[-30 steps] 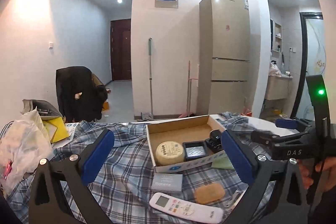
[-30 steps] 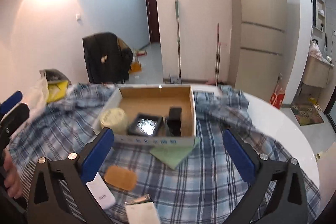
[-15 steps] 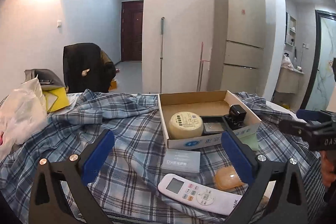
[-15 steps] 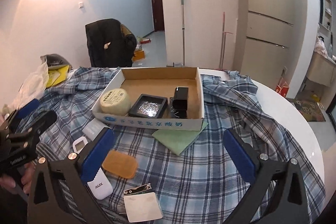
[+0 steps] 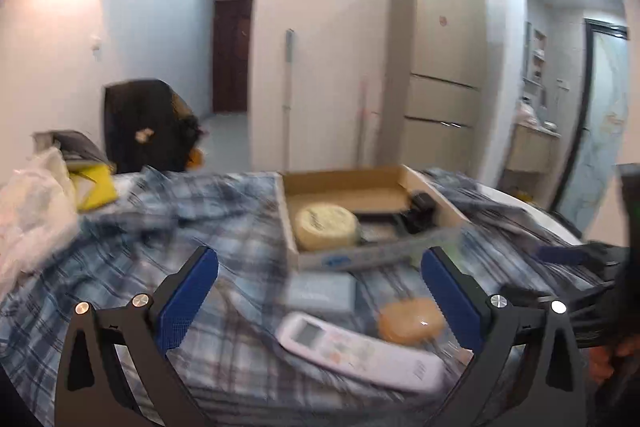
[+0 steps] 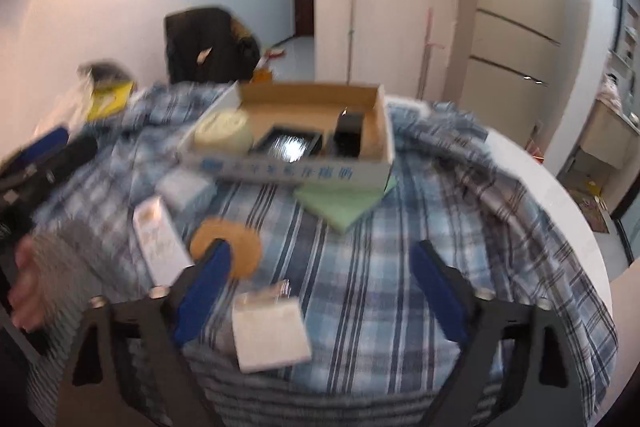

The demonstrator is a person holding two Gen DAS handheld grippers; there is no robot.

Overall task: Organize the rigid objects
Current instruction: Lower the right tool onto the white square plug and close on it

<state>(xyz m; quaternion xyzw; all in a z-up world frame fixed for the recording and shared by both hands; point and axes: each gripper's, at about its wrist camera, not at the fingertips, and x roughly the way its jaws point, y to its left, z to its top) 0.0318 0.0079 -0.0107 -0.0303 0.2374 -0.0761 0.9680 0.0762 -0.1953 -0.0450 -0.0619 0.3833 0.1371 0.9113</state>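
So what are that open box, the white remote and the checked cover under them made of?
The box looks like matte cardboard: brown inside, thin folded walls, printed white outside. The remote seems to be smooth white plastic with a small screen and buttons. The checked cover is woven cloth, probably cotton: it wrinkles and bunches in soft folds.

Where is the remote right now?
In the left wrist view the remote lies low and centre on the plaid cloth, in front of the box and beside the orange pad.
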